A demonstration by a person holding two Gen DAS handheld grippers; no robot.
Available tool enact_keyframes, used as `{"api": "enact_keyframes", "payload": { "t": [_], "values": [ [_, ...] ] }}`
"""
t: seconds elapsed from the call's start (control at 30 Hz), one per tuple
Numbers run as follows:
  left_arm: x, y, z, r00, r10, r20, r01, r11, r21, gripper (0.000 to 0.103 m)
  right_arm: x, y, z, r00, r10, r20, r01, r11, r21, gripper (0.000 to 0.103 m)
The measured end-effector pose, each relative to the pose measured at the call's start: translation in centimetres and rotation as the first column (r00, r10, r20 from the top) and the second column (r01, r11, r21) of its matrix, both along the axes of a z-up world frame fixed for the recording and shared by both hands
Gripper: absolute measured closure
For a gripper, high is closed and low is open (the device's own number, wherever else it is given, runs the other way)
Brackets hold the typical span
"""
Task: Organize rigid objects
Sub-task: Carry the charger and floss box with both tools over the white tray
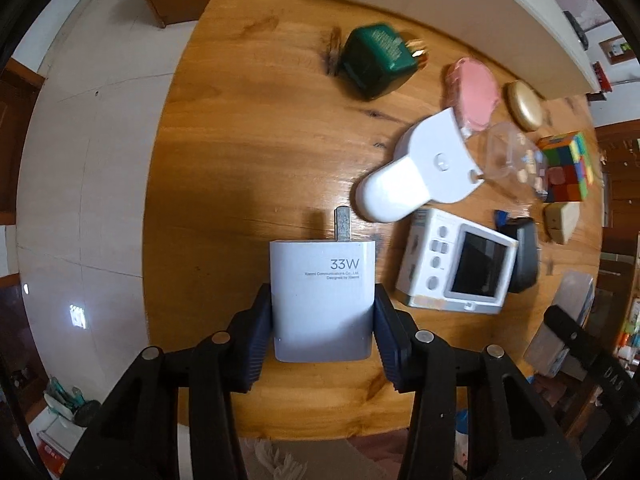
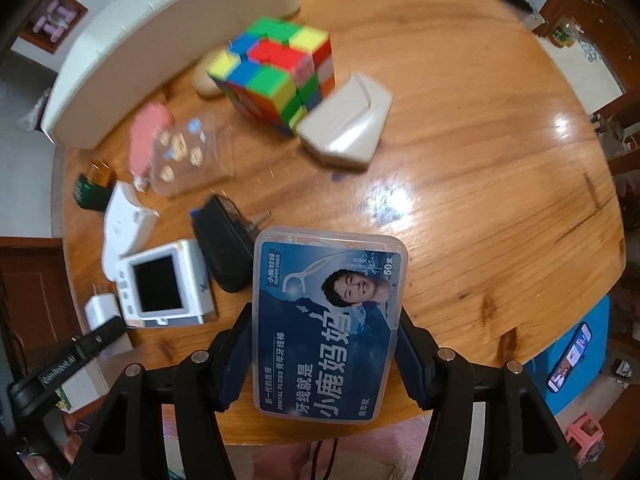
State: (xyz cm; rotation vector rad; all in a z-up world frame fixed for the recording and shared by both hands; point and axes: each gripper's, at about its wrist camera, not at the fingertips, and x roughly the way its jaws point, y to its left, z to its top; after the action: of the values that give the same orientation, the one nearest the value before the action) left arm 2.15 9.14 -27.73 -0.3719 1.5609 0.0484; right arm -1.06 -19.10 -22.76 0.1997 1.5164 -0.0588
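Observation:
My left gripper point(image 1: 322, 314) points down over the round wooden table point(image 1: 248, 128) and is shut on a white 33W charger point(image 1: 322, 280), pads pressing its two sides, prong pointing away. My right gripper point(image 2: 324, 344) is shut on a clear dental floss box point(image 2: 332, 300) with a blue label, held a little above the table. In the right wrist view the charger point(image 2: 100, 308) shows at the left edge. Loose items lie between: a colour cube point(image 2: 276, 72), a beige wedge point(image 2: 346, 128), a black adapter point(image 2: 224, 244) and a white screen device point(image 2: 164, 284).
A long white container point(image 1: 460, 8) stands at the table's back. Near it lie a green adapter point(image 1: 374, 62), a pink round case point(image 1: 476, 94), a gold disc point(image 1: 526, 106), a white plug point(image 1: 420, 176) and a clear box point(image 1: 516, 160). White floor point(image 1: 88, 160) lies beyond the table edge.

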Motion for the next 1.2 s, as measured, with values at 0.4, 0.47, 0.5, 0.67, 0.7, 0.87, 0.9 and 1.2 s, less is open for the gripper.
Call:
{"api": "enact_keyframes", "payload": {
  "t": [0.4, 0.47, 0.5, 0.67, 0.7, 0.87, 0.9, 1.2],
  "values": [
    [2.8, -1.1, 12.4, 0.971, -0.028, 0.239, 0.039, 0.998, -0.040, 0.053, 1.8, -1.4, 10.3, 0.977, 0.015, 0.211, -0.021, 1.000, 0.023, 0.040],
    [4.3, -1.7, 14.4, 0.958, -0.041, 0.283, 0.055, 0.998, -0.042, 0.053, 2.4, -1.2, 12.3, 0.966, 0.039, 0.256, -0.044, 0.999, 0.015, 0.040],
    [4.9, -1.8, 15.7, 0.951, -0.048, 0.305, 0.063, 0.997, -0.040, 0.053, 3.0, -1.1, 13.7, 0.957, 0.057, 0.284, -0.062, 0.998, 0.008, 0.040],
    [8.5, -2.4, 20.3, 0.913, -0.077, 0.400, 0.094, 0.995, -0.022, 0.053, 6.9, 0.5, 18.9, 0.907, 0.141, 0.397, -0.136, 0.990, -0.039, 0.040],
    [9.6, -2.7, 21.3, 0.904, -0.083, 0.420, 0.098, 0.995, -0.014, 0.053, 7.9, 0.7, 19.8, 0.895, 0.156, 0.417, -0.149, 0.988, -0.049, 0.040],
    [13.6, -3.1, 22.6, 0.877, -0.102, 0.470, 0.098, 0.995, 0.033, 0.053, 13.2, 2.3, 22.5, 0.842, 0.218, 0.494, -0.197, 0.976, -0.095, 0.040],
    [14.7, -3.2, 22.4, 0.877, -0.099, 0.470, 0.094, 0.995, 0.033, 0.053, 14.5, 2.7, 22.5, 0.835, 0.228, 0.501, -0.207, 0.973, -0.098, 0.040],
    [22.9, -4.9, 14.5, 0.928, -0.061, 0.368, 0.064, 0.998, 0.005, 0.053, 22.8, 4.7, 15.9, 0.855, 0.318, 0.409, -0.298, 0.948, -0.114, 0.040]
  ]
}}
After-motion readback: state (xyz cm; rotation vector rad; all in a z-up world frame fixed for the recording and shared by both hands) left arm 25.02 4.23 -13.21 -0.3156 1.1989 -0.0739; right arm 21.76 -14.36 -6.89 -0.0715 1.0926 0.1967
